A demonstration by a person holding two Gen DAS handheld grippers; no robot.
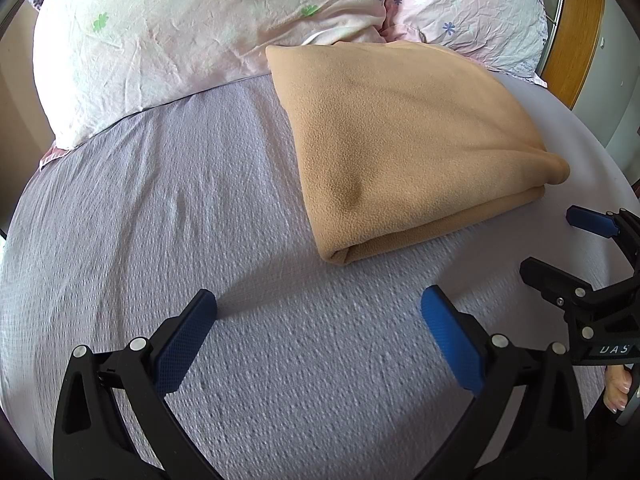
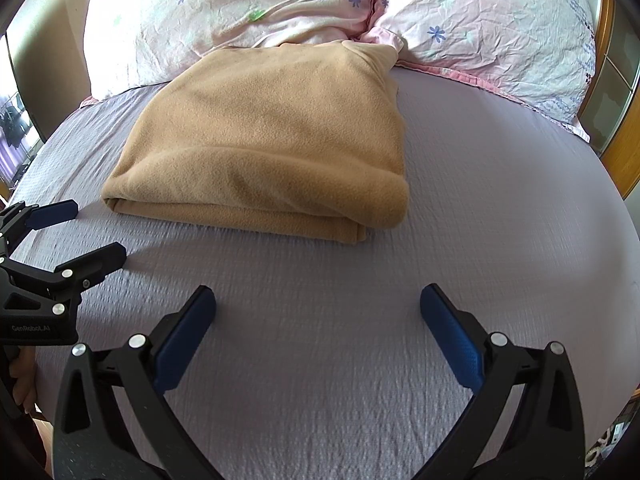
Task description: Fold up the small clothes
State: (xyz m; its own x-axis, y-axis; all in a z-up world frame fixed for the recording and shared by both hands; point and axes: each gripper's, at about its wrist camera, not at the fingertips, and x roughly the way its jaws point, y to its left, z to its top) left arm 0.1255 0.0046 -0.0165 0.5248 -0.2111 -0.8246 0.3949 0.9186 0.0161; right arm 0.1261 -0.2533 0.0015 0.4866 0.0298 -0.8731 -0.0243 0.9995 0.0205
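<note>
The left gripper (image 1: 318, 300) is spread wide with nothing between its blue pads, low in its frame; the right gripper (image 2: 318, 298) likewise, wide and empty. One folded tan fleece garment (image 2: 264, 148) lies beyond both on the lilac sheet (image 2: 500, 200), its long axis running from the near folded edge up toward two floral pillows (image 2: 248, 8) at the top.

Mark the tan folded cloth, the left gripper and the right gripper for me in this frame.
tan folded cloth (image 2: 272, 136): right wrist view, middle of its top layer.
left gripper (image 1: 318, 320): left wrist view, midway between its fingertips, jaws apart.
right gripper (image 2: 318, 316): right wrist view, midway between its fingertips, jaws apart.
</note>
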